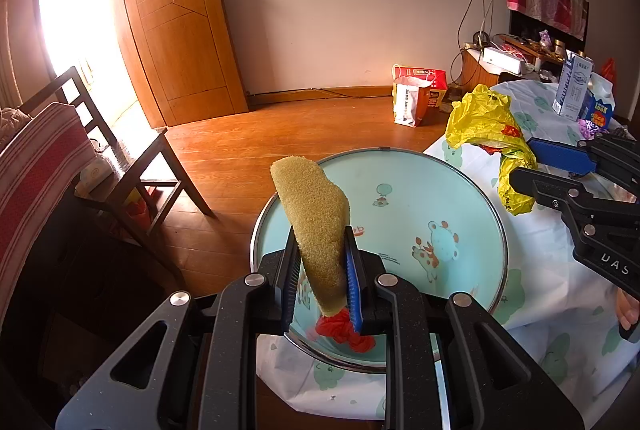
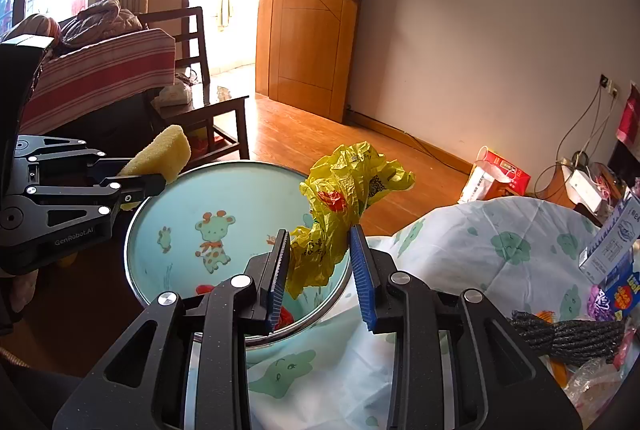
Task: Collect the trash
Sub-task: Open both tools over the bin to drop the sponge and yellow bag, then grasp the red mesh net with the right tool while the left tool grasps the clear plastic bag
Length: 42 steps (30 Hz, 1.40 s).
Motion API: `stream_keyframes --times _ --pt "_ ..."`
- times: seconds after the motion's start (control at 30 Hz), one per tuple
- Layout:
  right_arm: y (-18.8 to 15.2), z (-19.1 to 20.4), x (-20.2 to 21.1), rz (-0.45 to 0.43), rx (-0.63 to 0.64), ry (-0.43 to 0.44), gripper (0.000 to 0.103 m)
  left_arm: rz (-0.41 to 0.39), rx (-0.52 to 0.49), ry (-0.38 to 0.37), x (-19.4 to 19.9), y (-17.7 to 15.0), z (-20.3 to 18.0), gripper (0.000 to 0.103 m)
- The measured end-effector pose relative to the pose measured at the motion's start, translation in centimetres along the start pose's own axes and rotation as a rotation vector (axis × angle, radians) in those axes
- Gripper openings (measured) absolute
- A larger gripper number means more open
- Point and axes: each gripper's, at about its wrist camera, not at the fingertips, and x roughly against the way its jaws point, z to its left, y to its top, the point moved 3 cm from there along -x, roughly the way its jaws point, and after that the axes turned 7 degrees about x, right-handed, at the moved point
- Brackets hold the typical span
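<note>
Red scrap (image 1: 345,334) already lies in the bin (image 1: 460,190). Left gripper (image 1: 322,282) grasps the sponge (image 1: 316,222), right gripper (image 2: 320,270) the yellow bag (image 2: 340,198), both above it; clutter remains on the worktop (image 2: 500,270).

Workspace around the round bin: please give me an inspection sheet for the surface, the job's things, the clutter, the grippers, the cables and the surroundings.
Surface: table under a printed cloth, pale with green shapes.
Job's things: round bin at the table edge, cartoon liner, red scrap inside; yellow sponge; crumpled yellow plastic bag.
Clutter: milk carton, blue box, dark rope bundle, wrappers on the table.
Grippers: left gripper shut on the sponge, above the bin; right gripper shut on the bag, at the bin's rim.
Cables: cords hang from a wall socket to a side cabinet.
Surroundings: wooden door, wooden chair, shopping bags on the floor.
</note>
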Motion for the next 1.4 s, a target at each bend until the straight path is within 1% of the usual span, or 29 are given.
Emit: stream_keyframes --times 0.57,0.77,0.8,0.83,0.87,0.9,0.93,1.0,1.07,1.13,1.27,1.4 --pt "0.3 0.3 -0.1 0.0 0.013 0.01 0.031 0.0 0.0 -0.004 0.0 0.0 -0.2 0.021" --pt "0.2 0.4 -0.3 0.004 0.017 0.029 0.032 0.0 0.003 -0.01 0.1 -0.2 -0.5 0.023" --pt "0.1 0.4 -0.4 0.005 0.018 0.033 0.033 -0.001 0.003 -0.009 0.2 -0.2 -0.6 0.029" --pt "0.1 0.4 -0.4 0.004 0.018 0.037 0.034 -0.003 0.004 -0.01 0.3 -0.2 -0.7 0.033" --pt "0.1 0.4 -0.4 0.003 0.016 0.042 0.036 -0.005 0.003 -0.009 0.3 -0.2 -0.8 0.037" --pt "0.0 0.3 -0.5 0.006 0.011 0.046 0.041 -0.006 0.003 -0.007 0.3 -0.2 -0.9 0.042" --pt "0.0 0.2 -0.5 0.007 0.006 0.047 0.043 -0.007 0.005 -0.006 0.3 -0.2 -0.9 0.044" --pt "-0.1 0.0 -0.5 0.01 -0.006 0.052 0.048 -0.011 0.003 -0.002 0.4 -0.2 -0.9 0.054" --pt "-0.2 -0.1 -0.5 0.01 -0.016 0.056 0.053 -0.016 0.004 0.002 0.4 -0.3 -1.0 0.057" --pt "-0.4 -0.1 -0.4 0.011 -0.012 0.047 0.053 -0.015 0.006 0.001 0.4 -0.3 -1.0 0.059" --pt "-0.7 0.2 -0.3 0.017 -0.006 0.027 0.056 -0.016 0.005 0.005 0.4 -0.3 -0.9 0.066" --pt "-1.0 0.2 -0.2 0.027 -0.005 0.008 0.056 -0.014 0.001 0.001 0.3 -0.3 -0.9 0.067"
